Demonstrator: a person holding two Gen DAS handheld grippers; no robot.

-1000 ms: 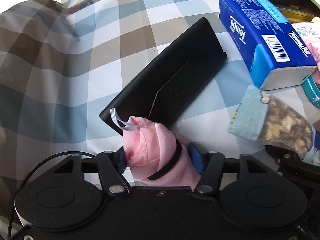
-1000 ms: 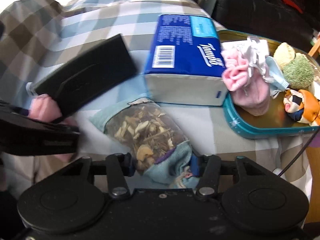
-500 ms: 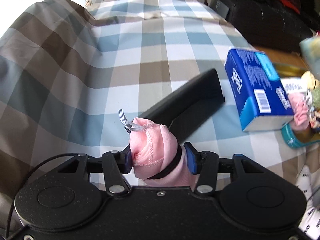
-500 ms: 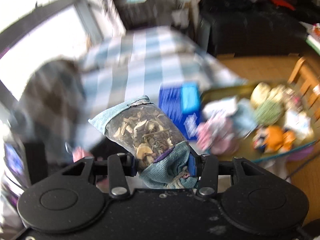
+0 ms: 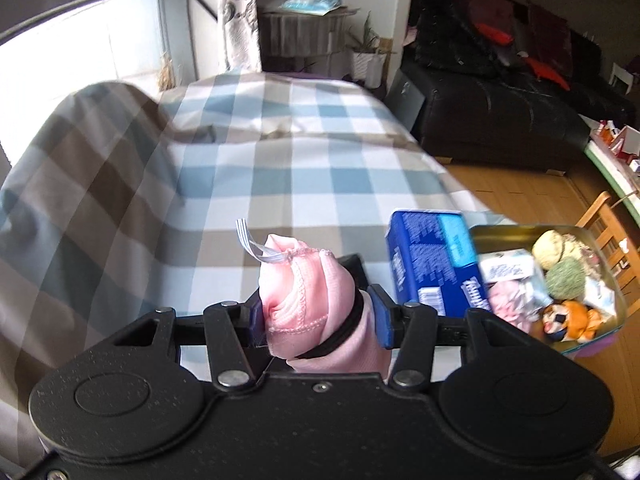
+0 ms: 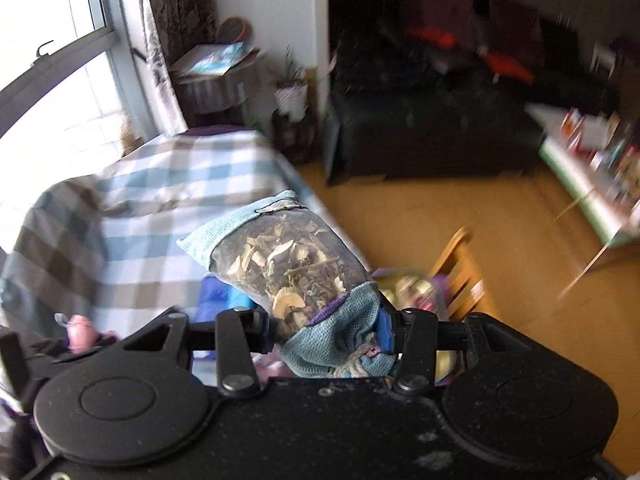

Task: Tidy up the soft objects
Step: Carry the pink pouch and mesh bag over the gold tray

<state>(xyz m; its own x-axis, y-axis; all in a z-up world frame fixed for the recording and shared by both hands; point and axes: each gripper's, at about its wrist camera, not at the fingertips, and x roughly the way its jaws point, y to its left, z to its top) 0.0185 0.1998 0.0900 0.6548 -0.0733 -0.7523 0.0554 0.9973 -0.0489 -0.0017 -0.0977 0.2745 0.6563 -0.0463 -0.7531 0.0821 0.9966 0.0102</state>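
My left gripper [image 5: 316, 320] is shut on a rolled pink cloth [image 5: 308, 280] bound with a black band, held above the checked bed cover [image 5: 280, 168]. My right gripper [image 6: 326, 330] is shut on a mesh sachet of dried herbs [image 6: 288, 264] with light blue fabric ends, held high over the bed's edge. A teal tin tray [image 5: 600, 240] at the right holds several soft toys, among them an orange doll [image 5: 568, 316] and a green ball [image 5: 566, 278]. The pink cloth also shows small in the right wrist view [image 6: 80, 330].
A blue tissue pack [image 5: 432, 256] lies on the bed next to the tray. A black flat case [image 5: 356, 262] is mostly hidden behind the pink cloth. A wooden chair [image 6: 460, 276], a black sofa [image 5: 500, 120] and a wooden floor [image 6: 420, 216] lie beyond the bed.
Both grippers have risen away from the bed with their loads. The right gripper lifted the sachet off the cover. The views now tilt up toward the room.
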